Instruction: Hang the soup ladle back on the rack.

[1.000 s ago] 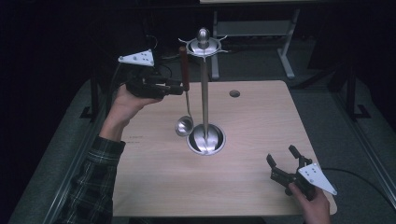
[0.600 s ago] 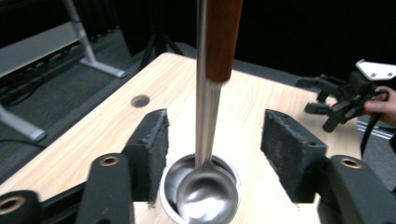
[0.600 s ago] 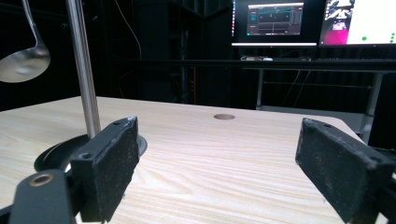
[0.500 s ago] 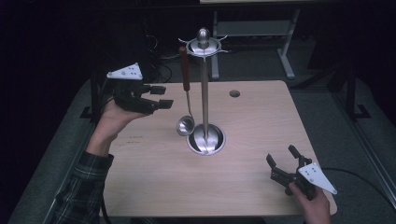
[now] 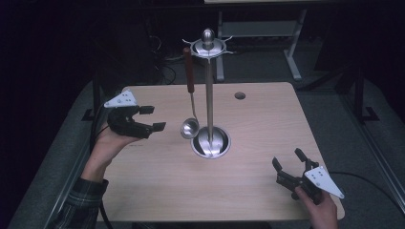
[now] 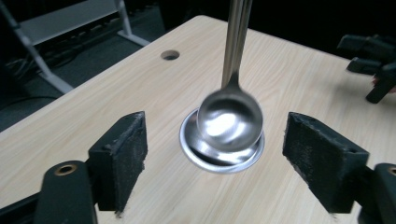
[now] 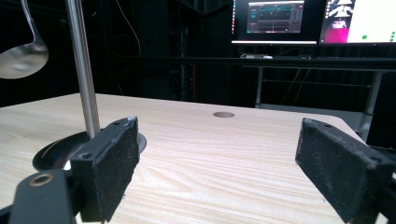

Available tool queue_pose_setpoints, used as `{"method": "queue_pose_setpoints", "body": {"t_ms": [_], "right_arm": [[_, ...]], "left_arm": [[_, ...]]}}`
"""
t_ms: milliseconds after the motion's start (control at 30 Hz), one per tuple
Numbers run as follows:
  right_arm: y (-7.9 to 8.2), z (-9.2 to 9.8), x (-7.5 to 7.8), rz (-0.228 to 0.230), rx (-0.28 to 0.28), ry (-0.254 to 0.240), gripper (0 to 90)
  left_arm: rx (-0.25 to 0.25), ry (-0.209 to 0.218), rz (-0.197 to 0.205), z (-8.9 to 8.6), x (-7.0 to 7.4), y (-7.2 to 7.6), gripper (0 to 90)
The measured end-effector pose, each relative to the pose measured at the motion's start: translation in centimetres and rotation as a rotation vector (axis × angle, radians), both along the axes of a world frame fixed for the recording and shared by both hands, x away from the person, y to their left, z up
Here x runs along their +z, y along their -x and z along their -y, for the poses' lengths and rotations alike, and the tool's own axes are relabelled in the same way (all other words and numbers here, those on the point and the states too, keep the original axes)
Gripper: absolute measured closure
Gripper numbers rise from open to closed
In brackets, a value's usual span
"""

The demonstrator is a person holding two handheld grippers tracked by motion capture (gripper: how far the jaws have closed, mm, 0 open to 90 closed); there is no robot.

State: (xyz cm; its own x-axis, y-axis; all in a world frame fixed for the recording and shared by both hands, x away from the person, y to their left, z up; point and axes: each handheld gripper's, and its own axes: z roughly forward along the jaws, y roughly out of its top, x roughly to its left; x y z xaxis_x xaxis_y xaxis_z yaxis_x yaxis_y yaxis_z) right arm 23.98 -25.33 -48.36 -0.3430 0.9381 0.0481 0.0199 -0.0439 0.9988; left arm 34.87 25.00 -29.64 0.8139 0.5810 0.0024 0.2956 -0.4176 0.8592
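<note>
Nearest the person, at about five o'clock on the tabletop [image 5: 157, 191], the right gripper [image 5: 289, 167] sits low over the wood with its fingers [image 7: 109, 161] spread apart and nothing between them. Its own view looks level across the bare surface toward the cable hole [image 7: 223, 114], with monitors [image 7: 275, 21] on a desk beyond.

At about nine o'clock, the left gripper [image 5: 153, 118] is held over the left part of the tabletop, pointing toward three o'clock at the ladle [image 5: 190, 95]. Its fingers [image 6: 119, 161] are released, with nothing between them. The ladle's bowl [image 6: 229, 119] hangs ahead, centred in the gap between them but clear of both pads.

In the middle stands the utensil stand [image 5: 209, 86], its round base [image 5: 211, 143] on the wood and its pole upright. The ladle hangs from the top ring at the stand's nine o'clock side, brown handle up, bowl just above the tabletop and just beside the base. Only open wood lies between the left gripper and the ladle.

Farther off, at about one o'clock, lies the cable hole [image 5: 239, 95], and past the far edge a desk frame [image 5: 267, 33].

A second ago the left gripper was higher and close beside the ladle's handle; it is now lower and nearer the person, and its fingers have just been opening. The right gripper and ladle are where they were.
</note>
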Motion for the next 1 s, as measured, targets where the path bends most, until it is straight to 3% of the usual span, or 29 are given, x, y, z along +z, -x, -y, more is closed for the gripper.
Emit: {"method": "queue_pose_setpoints", "body": {"t_ms": [167, 700, 1000], "right_arm": [[0.0, 0.0, 0.0, -0.001, -0.002, 0.003, 13.0], [0.0, 0.0, 0.0, 0.0, -0.004, 0.001, 13.0], [0.0, 0.0, 0.0, 0.001, -0.004, 0.002, 13.0]], "left_arm": [[0.037, -0.011, 0.012, -0.8, -1.6, 1.2, 19.0], [0.123, -0.046, -0.03, -3.1, -7.5, 3.7, 13.7], [0.162, -0.088, -0.022, -4.3, -10.6, 5.3, 13.4]]}}
